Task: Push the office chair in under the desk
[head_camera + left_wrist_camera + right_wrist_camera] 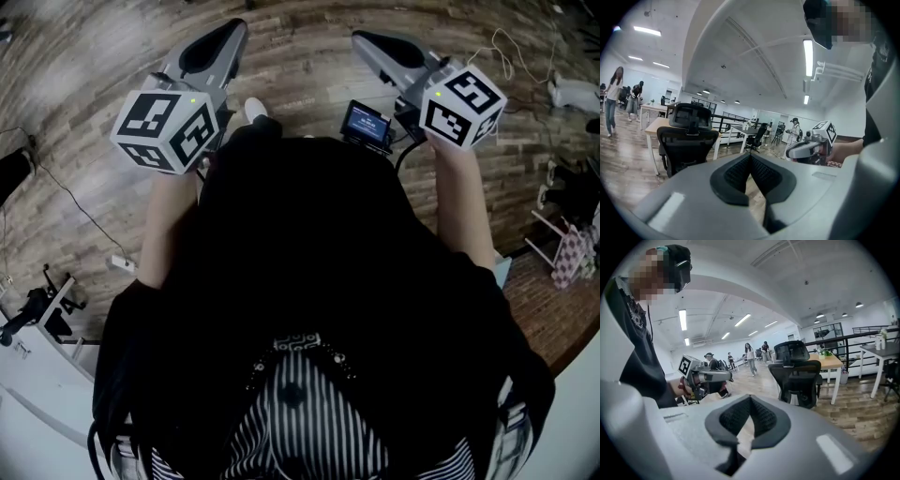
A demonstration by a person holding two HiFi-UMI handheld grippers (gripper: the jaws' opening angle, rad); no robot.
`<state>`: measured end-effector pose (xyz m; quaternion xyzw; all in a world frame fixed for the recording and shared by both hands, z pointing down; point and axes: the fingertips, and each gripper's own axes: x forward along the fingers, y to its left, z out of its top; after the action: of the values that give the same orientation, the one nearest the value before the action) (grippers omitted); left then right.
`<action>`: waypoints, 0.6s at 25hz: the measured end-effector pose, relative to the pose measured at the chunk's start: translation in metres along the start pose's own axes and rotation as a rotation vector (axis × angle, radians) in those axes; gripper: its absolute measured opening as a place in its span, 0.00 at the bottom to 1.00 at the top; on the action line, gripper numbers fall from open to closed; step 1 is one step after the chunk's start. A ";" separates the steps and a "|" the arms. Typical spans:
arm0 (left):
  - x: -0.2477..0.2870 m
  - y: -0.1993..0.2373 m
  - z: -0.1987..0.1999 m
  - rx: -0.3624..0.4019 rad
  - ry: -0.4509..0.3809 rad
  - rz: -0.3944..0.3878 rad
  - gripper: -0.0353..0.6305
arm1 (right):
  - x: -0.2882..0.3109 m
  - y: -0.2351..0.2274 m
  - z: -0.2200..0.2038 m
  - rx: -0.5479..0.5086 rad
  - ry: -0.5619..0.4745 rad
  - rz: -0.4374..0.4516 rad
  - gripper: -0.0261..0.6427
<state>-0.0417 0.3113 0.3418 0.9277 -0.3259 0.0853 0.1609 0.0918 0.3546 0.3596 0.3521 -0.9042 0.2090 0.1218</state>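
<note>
Wood-floored office, office chair (689, 140) at desk (655, 125); left gripper (750, 156) and right gripper (750, 398) jaws clenched, empty.

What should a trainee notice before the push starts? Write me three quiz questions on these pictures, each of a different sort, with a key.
1. True or false: the left gripper already grips the office chair.
2. Pick one. The jaws of the right gripper stand: A) wide apart; B) together, with nothing between them; C) closed on the chair's headrest.
3. Fill the gap: behind the chair stands a ____ with a light wooden top.

Key
1. False: its jaws are together and empty, and the chair is some way ahead, untouched.
2. B.
3. desk.
</note>
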 end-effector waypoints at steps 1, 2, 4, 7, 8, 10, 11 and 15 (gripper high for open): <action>0.000 0.010 0.002 -0.002 0.002 -0.002 0.05 | 0.008 -0.001 0.005 -0.002 0.000 -0.002 0.04; 0.001 0.018 0.003 -0.006 0.004 -0.003 0.05 | 0.016 -0.003 0.010 -0.002 -0.002 -0.003 0.04; 0.003 0.033 0.008 -0.016 0.004 -0.007 0.05 | 0.030 -0.005 0.022 -0.003 0.000 -0.003 0.04; 0.004 0.051 0.018 -0.018 -0.001 -0.020 0.05 | 0.049 -0.005 0.036 -0.014 0.007 -0.002 0.04; 0.002 0.058 0.020 -0.017 -0.002 -0.024 0.05 | 0.056 -0.003 0.041 -0.017 0.010 -0.001 0.04; -0.001 0.073 0.024 -0.018 -0.006 -0.027 0.05 | 0.069 0.001 0.048 -0.023 0.014 -0.001 0.04; -0.002 0.080 0.026 -0.020 -0.011 -0.025 0.05 | 0.076 0.001 0.051 -0.026 0.015 -0.001 0.04; -0.005 0.110 0.031 -0.027 -0.023 -0.023 0.05 | 0.105 -0.001 0.062 -0.031 0.015 -0.003 0.04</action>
<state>-0.1130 0.2219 0.3382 0.9300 -0.3183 0.0683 0.1704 0.0119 0.2633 0.3435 0.3498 -0.9059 0.1973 0.1342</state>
